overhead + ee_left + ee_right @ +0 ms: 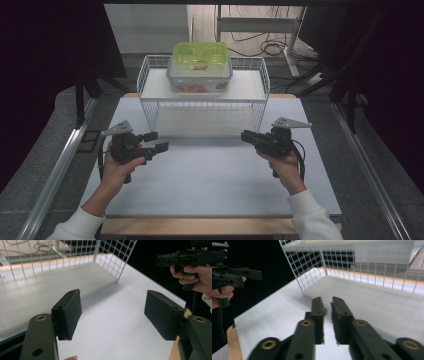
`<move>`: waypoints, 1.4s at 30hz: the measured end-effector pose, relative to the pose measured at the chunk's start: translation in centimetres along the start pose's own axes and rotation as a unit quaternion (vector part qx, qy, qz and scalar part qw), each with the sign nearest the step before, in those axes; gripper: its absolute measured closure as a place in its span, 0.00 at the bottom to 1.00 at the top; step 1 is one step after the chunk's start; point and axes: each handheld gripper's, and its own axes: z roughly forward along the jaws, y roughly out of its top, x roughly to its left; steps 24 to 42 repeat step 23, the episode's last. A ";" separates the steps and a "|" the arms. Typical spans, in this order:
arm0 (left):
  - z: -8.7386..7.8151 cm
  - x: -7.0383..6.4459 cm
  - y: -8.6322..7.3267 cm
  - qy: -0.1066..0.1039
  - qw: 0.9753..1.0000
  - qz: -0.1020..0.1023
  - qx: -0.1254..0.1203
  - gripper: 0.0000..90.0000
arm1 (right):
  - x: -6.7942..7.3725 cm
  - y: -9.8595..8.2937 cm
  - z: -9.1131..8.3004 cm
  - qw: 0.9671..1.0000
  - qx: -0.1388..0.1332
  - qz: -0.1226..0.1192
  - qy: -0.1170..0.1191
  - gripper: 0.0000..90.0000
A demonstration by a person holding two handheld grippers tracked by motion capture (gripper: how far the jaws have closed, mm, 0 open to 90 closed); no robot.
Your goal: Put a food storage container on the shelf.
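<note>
Left gripper, lower left of the frame, has its jaws spread and empty; right gripper, lower right, has its jaws nearly pressed together, holding nothing. Both hover over the bench. The stacked containers sit on the wire rack at upper centre, roughly equidistant from both grippers.

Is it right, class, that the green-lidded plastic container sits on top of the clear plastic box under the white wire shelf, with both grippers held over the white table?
Not quite. In the high view the green-lidded plastic container sits on the clear plastic box, but both rest on top of the white wire shelf, not under it. The left gripper and right gripper are indeed over the white table.
</note>
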 end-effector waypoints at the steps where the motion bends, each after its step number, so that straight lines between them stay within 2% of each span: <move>1: 0.1 -0.1 -0.4 0.001 1.000 0.001 0.003 0.33 | -0.1 -0.6 0.0 1.000 0.001 0.003 0.000 0.77; 5: 0.2 -0.3 -1.8 -0.001 1.000 0.009 0.016 0.32 | -0.3 -2.7 -0.1 1.000 0.012 -0.002 -0.013 0.61; 10: 0.0 -0.4 -3.8 0.005 0.999 0.017 0.029 0.31 | -0.2 -4.7 -0.3 0.999 0.018 -0.010 -0.033 0.48; 12: 0.0 -0.4 -4.5 0.006 0.999 0.017 0.035 0.31 | -0.3 -5.2 -0.3 0.999 0.024 -0.016 -0.039 0.47; 15: 0.0 -0.3 -4.9 0.009 0.999 0.016 0.039 0.31 | -0.5 -5.8 -0.2 0.999 0.029 -0.009 -0.039 0.46; 23: 0.1 0.0 -5.1 0.014 0.999 0.015 0.039 0.30 | -0.7 -5.8 -0.4 0.999 0.018 -0.007 -0.039 0.38; 42: 0.1 0.0 -5.1 0.014 0.999 0.015 0.039 0.30 | -0.7 -5.8 -0.4 0.999 0.018 -0.007 -0.039 0.38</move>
